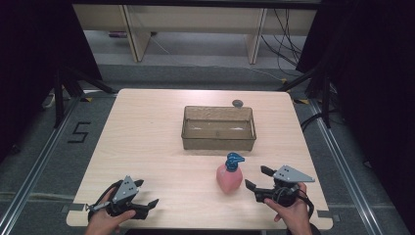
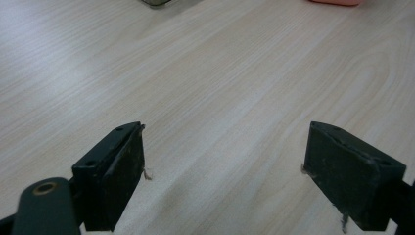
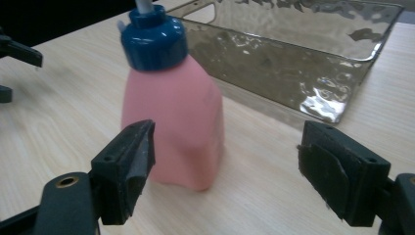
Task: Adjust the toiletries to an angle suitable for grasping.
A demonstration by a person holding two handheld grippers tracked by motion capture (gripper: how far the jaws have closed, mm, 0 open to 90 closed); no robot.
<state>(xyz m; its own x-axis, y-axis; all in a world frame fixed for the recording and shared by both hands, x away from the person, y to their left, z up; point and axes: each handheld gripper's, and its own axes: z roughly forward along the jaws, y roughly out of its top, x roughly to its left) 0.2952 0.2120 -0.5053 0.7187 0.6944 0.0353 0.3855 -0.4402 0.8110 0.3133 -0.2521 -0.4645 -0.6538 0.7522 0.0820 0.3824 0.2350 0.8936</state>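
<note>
A pink bottle with a blue pump cap stands upright on the wooden table, just in front of a clear brownish tub. My right gripper is open just right of the bottle, jaws pointing at it. In the right gripper view the bottle stands a little ahead of the jaws, left of centre between them and apart from both, as my right gripper faces it. My left gripper is open near the table's front left with nothing in it. Only bare wood lies ahead of my left gripper.
The tub looks empty and lies behind the bottle. A small dark round object sits on the table behind the tub. Black stands and cables flank the table on the floor. The other gripper shows at the far left of the right gripper view.
</note>
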